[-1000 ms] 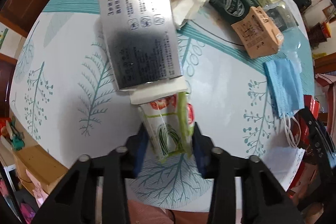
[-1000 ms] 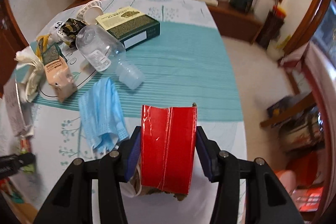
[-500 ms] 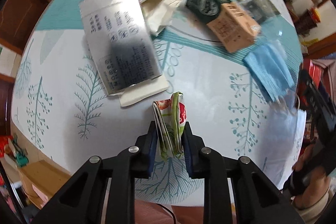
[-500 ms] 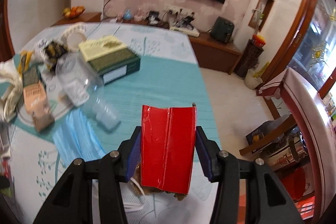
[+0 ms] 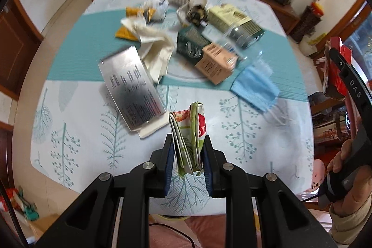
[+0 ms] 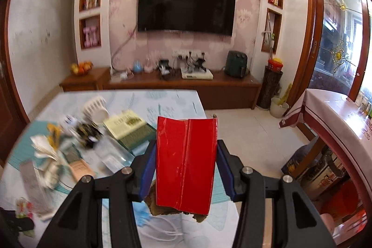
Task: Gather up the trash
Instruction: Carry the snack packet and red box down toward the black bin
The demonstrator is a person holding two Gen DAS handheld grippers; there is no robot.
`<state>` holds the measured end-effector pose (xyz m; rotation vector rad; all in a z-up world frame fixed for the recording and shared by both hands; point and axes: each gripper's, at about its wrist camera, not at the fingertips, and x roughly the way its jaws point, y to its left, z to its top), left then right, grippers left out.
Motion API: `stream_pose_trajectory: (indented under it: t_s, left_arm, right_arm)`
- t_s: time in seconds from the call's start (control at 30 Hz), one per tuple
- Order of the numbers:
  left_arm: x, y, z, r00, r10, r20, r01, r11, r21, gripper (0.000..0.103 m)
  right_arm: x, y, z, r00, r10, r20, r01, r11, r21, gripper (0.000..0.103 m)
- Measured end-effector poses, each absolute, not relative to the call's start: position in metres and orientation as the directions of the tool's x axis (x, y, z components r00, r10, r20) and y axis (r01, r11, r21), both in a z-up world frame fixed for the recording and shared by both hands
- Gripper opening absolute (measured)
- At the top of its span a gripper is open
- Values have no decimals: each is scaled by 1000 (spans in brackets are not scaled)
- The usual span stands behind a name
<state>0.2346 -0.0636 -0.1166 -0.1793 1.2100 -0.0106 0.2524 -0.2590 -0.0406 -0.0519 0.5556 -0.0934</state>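
Both grippers hold trash above the leaf-print table (image 5: 88, 131)
Left gripper (image 5: 187, 150) jaws pinch a folded green-red-white wrapper (image 5: 189, 131) upright between the pads; right gripper (image 6: 184, 169) jaws clamp a bent red cardboard piece (image 6: 186, 162), sticking out past the tips

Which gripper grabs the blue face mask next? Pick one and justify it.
Neither can yet: the left gripper is shut on a folded wrapper, the right gripper on red cardboard. Once emptied, right looks better placed: the blue face mask lies on its side of the table.
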Motion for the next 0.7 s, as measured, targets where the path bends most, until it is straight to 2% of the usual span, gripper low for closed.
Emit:
stream_pose_trajectory:
  t_s: [0.23, 0.7]
  left_arm:
    - [208, -38, -90, 408, -158, -899, -2, 985, -174, 21]
    - [123, 14, -92, 391, -260, -883, 262, 951, -164, 21]
  right_arm:
    - [202, -232, -16, 847, -92, -524, 79, 996, -47, 49]
    - [57, -145, -31, 802, -213, -559, 226, 973, -48, 50]
